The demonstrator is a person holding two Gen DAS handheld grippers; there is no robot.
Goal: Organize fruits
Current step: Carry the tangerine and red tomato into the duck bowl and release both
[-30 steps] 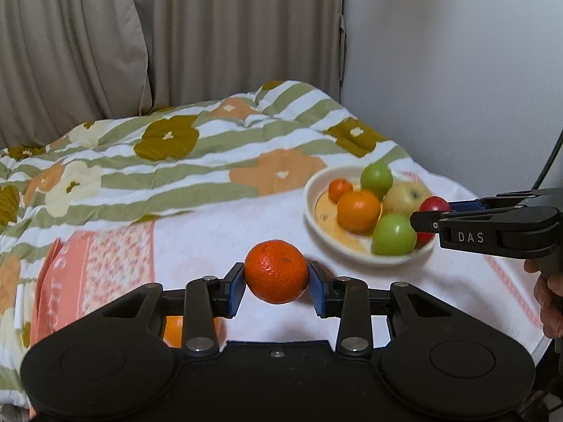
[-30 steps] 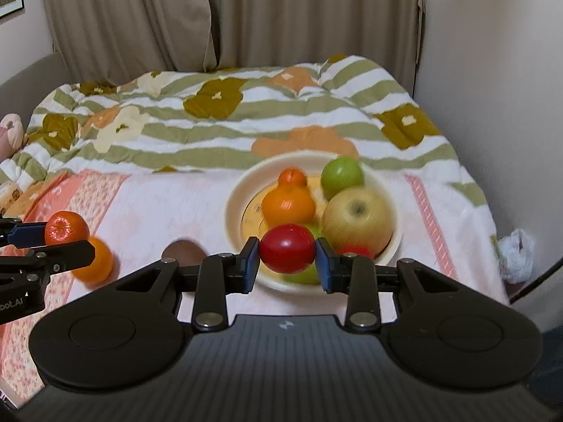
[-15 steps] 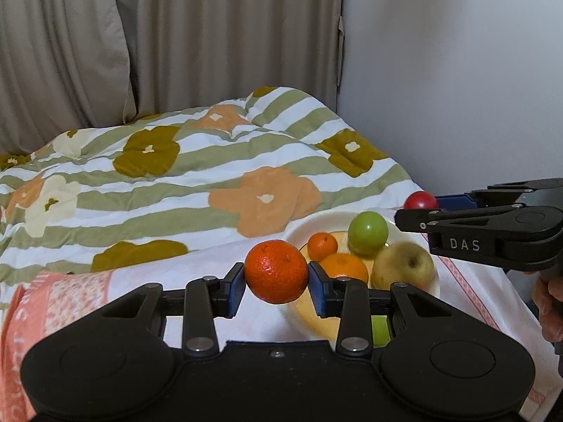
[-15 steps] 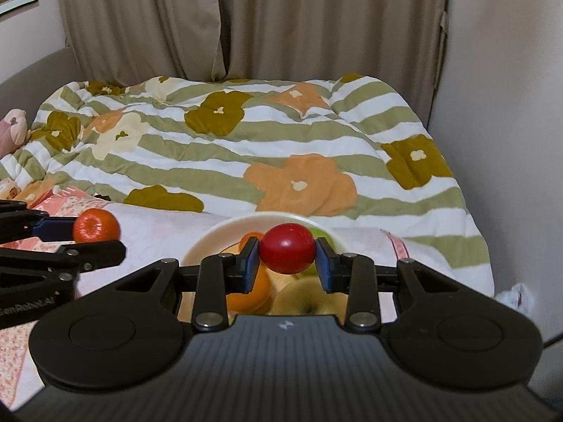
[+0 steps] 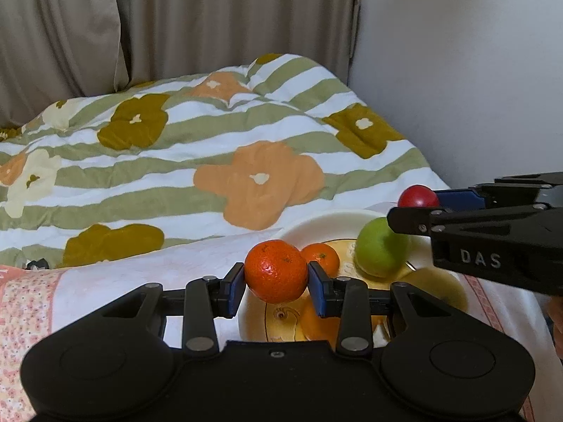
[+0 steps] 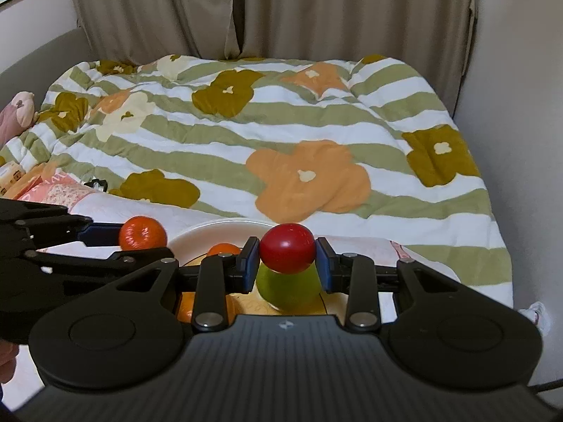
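My left gripper (image 5: pixel 276 283) is shut on a mandarin orange (image 5: pixel 276 270) and holds it above the near left rim of a cream plate (image 5: pixel 327 219). On the plate lie a small orange (image 5: pixel 322 256) and a green apple (image 5: pixel 380 248). My right gripper (image 6: pixel 286 263) is shut on a small red fruit (image 6: pixel 287 252), held above the green apple (image 6: pixel 288 290) and the plate (image 6: pixel 218 227). The left gripper with its mandarin (image 6: pixel 142 234) shows at the left of the right wrist view. The right gripper with the red fruit (image 5: pixel 418 196) shows at the right of the left wrist view.
The plate stands on a white and pink cloth (image 5: pixel 147 270) at the foot of a bed with a striped floral quilt (image 6: pixel 281 147). Curtains (image 6: pixel 281 10) hang behind. A wall (image 5: pixel 457 70) runs along the right. A pink soft toy (image 6: pixel 17 112) lies at far left.
Both grippers have moved closer over the plate, each still holding its fruit. The plate now lies lower and nearer in both views, partly hidden under the grippers.
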